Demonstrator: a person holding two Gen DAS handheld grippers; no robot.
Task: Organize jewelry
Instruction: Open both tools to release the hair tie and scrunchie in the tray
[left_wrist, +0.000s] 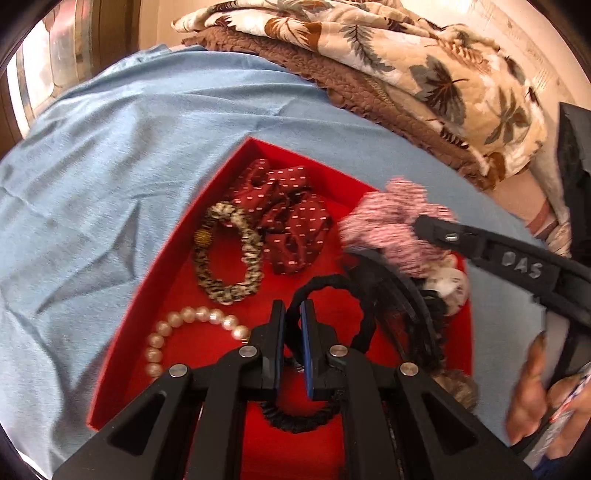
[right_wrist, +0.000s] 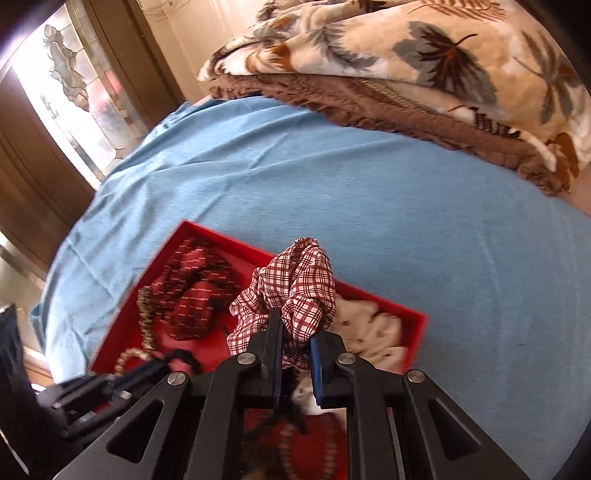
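Left gripper (left_wrist: 292, 314) fingers pinching black hair tie (left_wrist: 325, 291) over red tray (left_wrist: 177, 258); right gripper (right_wrist: 295, 332) fingers clamping plaid scrunchie (right_wrist: 295, 284)

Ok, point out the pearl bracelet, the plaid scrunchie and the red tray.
pearl bracelet (left_wrist: 188, 315), left wrist view, on a top bead
plaid scrunchie (right_wrist: 301, 288), right wrist view, on bunched fabric
red tray (left_wrist: 177, 251), left wrist view, left wall

Matt red tray (left_wrist: 155, 280), glossy pearls (left_wrist: 192, 317), cloth scrunchie (right_wrist: 299, 291)

A home bedroom: a bed under a light blue sheet (right_wrist: 332, 192), a leaf-patterned quilted blanket (right_wrist: 424, 66) heaped at its far side, and a wood-framed window (right_wrist: 74, 85) beside it.
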